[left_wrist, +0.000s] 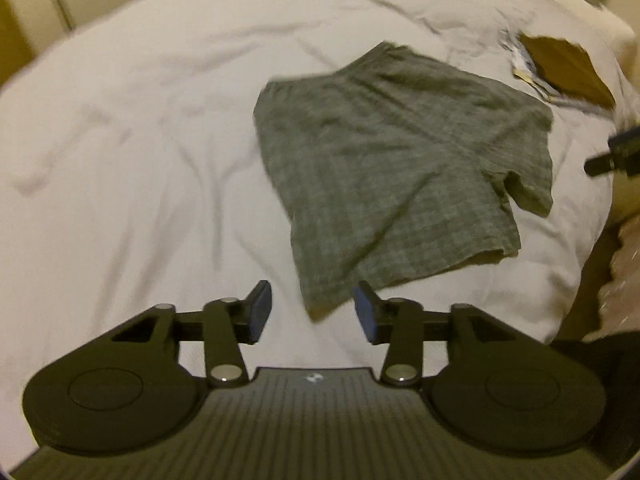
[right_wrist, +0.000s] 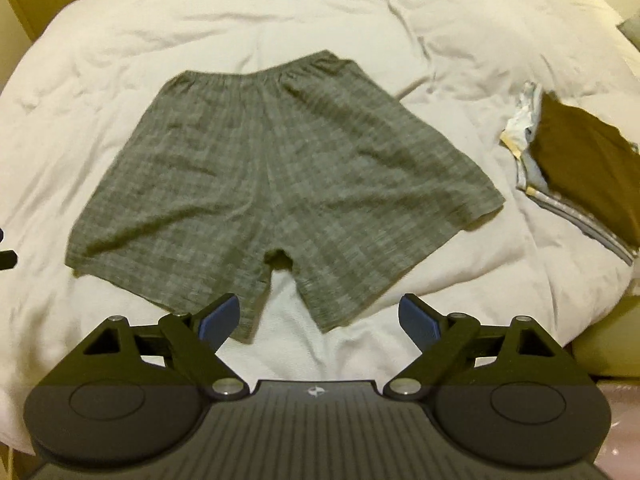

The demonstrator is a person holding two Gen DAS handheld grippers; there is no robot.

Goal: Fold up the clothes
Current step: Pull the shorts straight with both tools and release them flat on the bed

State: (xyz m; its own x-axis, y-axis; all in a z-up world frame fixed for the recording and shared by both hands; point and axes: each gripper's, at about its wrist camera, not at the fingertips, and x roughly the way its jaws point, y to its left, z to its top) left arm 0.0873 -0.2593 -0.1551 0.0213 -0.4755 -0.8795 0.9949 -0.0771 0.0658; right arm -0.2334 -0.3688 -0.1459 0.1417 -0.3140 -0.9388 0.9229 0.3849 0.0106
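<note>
Grey checked shorts (right_wrist: 276, 184) flat on white duvet (right_wrist: 240, 20), no legible writing; left hand-held gripper (left_wrist: 312, 312) and right hand-held gripper (right_wrist: 320, 320) both wide, empty.

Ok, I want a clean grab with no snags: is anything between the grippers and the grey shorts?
Nothing visible. The grey shorts lie flat on the white duvet, just ahead of the open left gripper and right gripper. The folded pile sits off to the right.
</note>
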